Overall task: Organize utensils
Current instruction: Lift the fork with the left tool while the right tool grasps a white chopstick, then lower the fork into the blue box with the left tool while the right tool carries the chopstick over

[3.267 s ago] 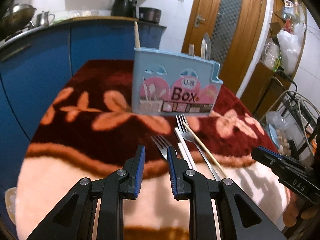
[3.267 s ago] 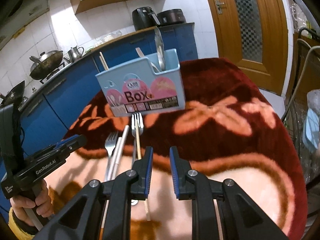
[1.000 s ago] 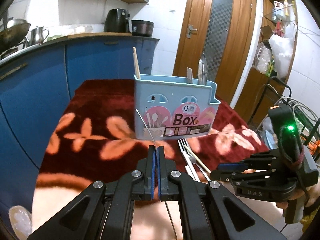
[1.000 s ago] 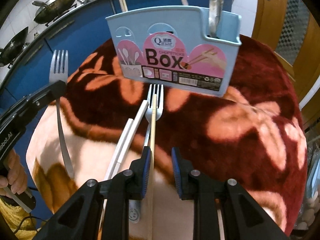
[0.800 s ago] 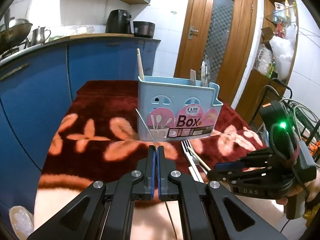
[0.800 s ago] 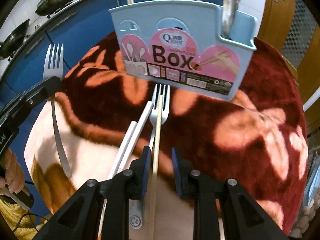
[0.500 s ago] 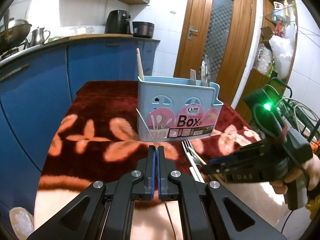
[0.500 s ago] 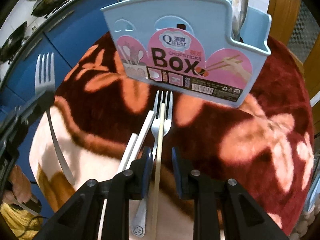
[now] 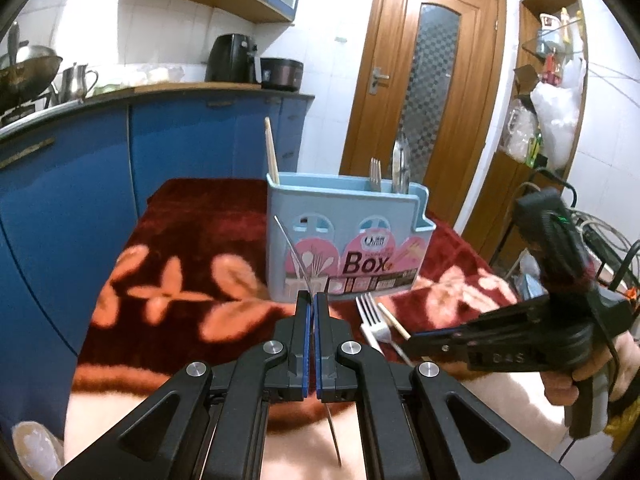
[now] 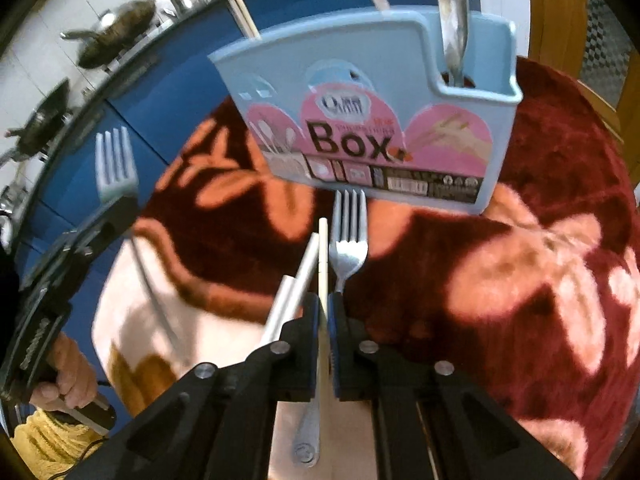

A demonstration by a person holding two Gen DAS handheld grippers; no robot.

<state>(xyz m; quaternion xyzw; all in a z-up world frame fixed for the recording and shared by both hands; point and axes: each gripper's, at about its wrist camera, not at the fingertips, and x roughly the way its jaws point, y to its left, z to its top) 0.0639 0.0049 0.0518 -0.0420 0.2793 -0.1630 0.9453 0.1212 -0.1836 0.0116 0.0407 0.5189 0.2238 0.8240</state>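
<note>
My left gripper (image 9: 311, 300) is shut on a steel fork (image 9: 292, 252), held off the table with its tines (image 10: 115, 164) up. My right gripper (image 10: 324, 300) points down at the cloth, its jaws closing on a wooden chopstick (image 10: 323, 248) that the pads now press. Beside that chopstick lie a second fork (image 10: 350, 236) and a pair of pale chopsticks (image 10: 296, 284). Just behind them stands the light blue "Box" holder (image 9: 348, 236), with a wooden chopstick (image 9: 272, 156), a fork (image 9: 375, 174) and a spoon (image 9: 401, 168) upright in it.
A dark red flowered cloth (image 10: 540, 280) covers the table. Blue cabinets (image 9: 80, 184) run along the left and back, close to the table edge. A wooden door (image 9: 432, 80) and a cluttered shelf (image 9: 552, 92) stand to the right.
The right gripper's jaws have shut onto the wooden chopstick, and it has drawn closer to the holder. The left gripper, open earlier, holds the fork and has stayed still.
</note>
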